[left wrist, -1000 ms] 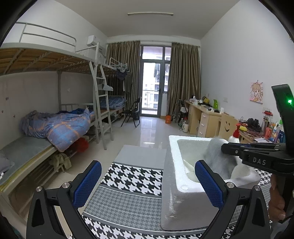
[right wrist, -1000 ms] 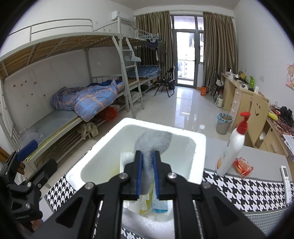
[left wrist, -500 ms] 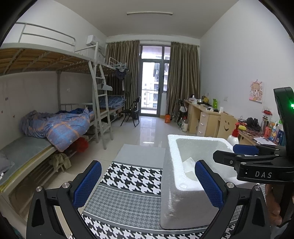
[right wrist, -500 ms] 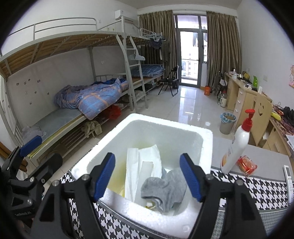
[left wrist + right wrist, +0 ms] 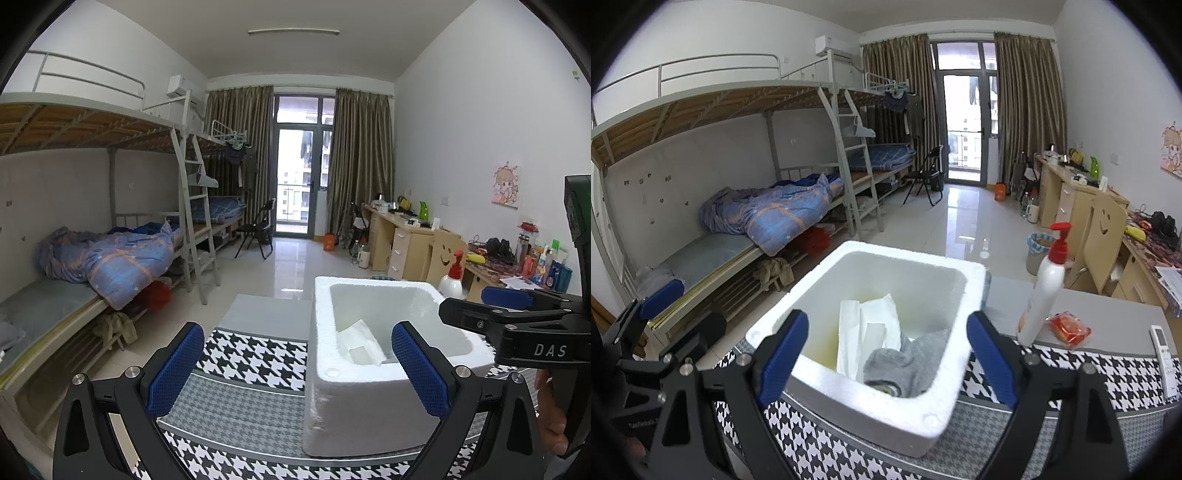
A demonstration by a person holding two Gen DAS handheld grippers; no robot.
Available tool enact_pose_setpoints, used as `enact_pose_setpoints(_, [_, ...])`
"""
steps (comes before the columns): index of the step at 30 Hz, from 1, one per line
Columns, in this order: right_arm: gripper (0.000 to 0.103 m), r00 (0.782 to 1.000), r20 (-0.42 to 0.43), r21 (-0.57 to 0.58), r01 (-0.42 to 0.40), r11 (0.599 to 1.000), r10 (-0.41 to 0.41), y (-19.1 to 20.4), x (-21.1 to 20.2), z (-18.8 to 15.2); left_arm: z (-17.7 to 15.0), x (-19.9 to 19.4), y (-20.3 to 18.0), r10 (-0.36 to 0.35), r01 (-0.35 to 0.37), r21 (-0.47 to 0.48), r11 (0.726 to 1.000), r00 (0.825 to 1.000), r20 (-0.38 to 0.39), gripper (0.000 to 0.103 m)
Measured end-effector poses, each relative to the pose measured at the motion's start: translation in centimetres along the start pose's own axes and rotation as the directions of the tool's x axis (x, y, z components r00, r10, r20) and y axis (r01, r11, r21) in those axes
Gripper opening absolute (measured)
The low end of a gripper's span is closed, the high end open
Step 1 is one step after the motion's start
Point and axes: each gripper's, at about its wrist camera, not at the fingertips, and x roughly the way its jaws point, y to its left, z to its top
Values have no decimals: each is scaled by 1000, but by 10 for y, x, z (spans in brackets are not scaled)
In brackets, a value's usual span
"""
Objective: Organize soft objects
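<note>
A white foam box (image 5: 871, 400) stands on the houndstooth tablecloth (image 5: 1071, 373). Inside it a grey sock (image 5: 905, 363) lies loose against folded white paper towels (image 5: 868, 328). My right gripper (image 5: 886, 315) hovers just before the box's near rim; its jaws are opening wide and nothing is between them. In the left wrist view the box (image 5: 354, 406) sits low and to the right, the right gripper (image 5: 465, 306) reaches over its right rim, and the sock is hidden. My left gripper (image 5: 297, 328) is open and empty, left of the box.
Right of the box stand a white pump bottle with a red cap (image 5: 1043, 291), a red packet (image 5: 1069, 328) and a white remote (image 5: 1163, 350). A bunk bed (image 5: 768, 218) runs along the left wall, and desks (image 5: 1078, 199) line the right wall.
The right gripper opened and let go of the grey sock, which now lies in the foam box. The gripper drew back from the box. The left gripper stayed still.
</note>
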Motion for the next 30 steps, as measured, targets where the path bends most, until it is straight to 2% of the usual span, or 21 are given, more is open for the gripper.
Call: enact_pose_setpoints(30, [98, 986, 144, 46, 73, 996, -79, -43, -80, -31, 7, -47, -77, -128, 124, 76, 989, 990, 58, 102])
